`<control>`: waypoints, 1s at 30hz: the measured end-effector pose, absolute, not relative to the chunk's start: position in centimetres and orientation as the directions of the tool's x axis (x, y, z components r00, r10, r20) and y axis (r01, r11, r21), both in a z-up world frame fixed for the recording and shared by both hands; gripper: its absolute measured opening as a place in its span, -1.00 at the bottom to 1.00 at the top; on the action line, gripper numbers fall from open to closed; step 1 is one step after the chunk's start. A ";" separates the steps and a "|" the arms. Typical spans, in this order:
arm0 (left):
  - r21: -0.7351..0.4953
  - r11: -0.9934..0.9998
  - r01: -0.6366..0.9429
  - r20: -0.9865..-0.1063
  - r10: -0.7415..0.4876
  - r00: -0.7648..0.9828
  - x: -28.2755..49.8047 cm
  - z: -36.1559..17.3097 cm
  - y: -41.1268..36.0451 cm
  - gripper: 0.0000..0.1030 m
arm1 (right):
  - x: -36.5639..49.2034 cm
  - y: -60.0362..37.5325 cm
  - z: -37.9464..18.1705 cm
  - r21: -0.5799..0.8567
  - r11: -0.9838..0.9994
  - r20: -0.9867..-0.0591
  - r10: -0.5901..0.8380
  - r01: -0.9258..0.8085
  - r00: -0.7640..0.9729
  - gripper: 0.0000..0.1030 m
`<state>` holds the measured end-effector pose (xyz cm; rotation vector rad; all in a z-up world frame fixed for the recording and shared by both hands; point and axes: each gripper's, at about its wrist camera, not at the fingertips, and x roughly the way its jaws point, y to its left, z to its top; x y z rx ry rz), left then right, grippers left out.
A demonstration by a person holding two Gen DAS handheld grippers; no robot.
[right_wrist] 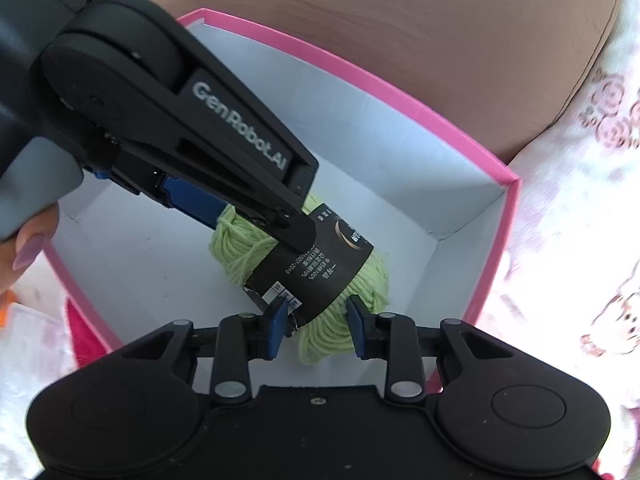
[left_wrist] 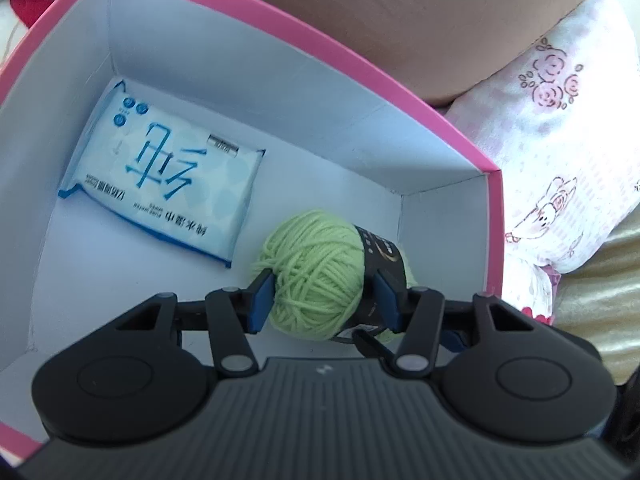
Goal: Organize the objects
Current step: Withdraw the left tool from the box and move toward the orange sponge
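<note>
A light green yarn ball [left_wrist: 316, 264] with a black paper band lies low in the pink box [left_wrist: 360, 60], near its right-hand corner. My left gripper [left_wrist: 325, 292] is shut on it, one blue pad on the wool and the other on the band. In the right wrist view the same yarn ball [right_wrist: 360, 280] sits inside the box [right_wrist: 360, 76], with my right gripper [right_wrist: 318, 320] shut on its near end. The left gripper [right_wrist: 260, 224] reaches in from the upper left and clamps the far end. A blue-and-white pack of wet wipes [left_wrist: 160, 176] lies flat on the box floor to the left.
The box has tall white inner walls. A floral white-and-pink cloth [left_wrist: 560, 160] lies to its right, with cream bedding [left_wrist: 600, 300] beyond. A brown wooden surface [left_wrist: 400, 12] runs behind the box. A fingertip with a lilac nail [right_wrist: 28, 248] shows on the left gripper's handle.
</note>
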<state>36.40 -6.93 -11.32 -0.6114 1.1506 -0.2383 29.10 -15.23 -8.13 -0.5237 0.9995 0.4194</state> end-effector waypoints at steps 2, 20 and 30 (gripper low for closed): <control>-0.573 0.811 -0.118 -0.772 -0.487 0.408 36.3 -11.6 -7.6 0.01 | 28.8 -14.8 -8.6 -0.285 0.785 -0.855 0.051 -0.550 0.516 -0.31; -0.386 0.922 0.012 -0.817 -0.348 0.460 31.3 -5.7 -8.6 0.15 | 25.9 -22.4 -3.7 0.065 0.908 -0.754 0.317 -0.414 0.575 -0.11; -0.325 0.941 0.092 -0.845 -0.333 0.419 23.1 2.0 -2.6 0.26 | 19.7 -24.5 2.3 0.103 0.916 -0.739 0.331 -0.387 0.587 -0.06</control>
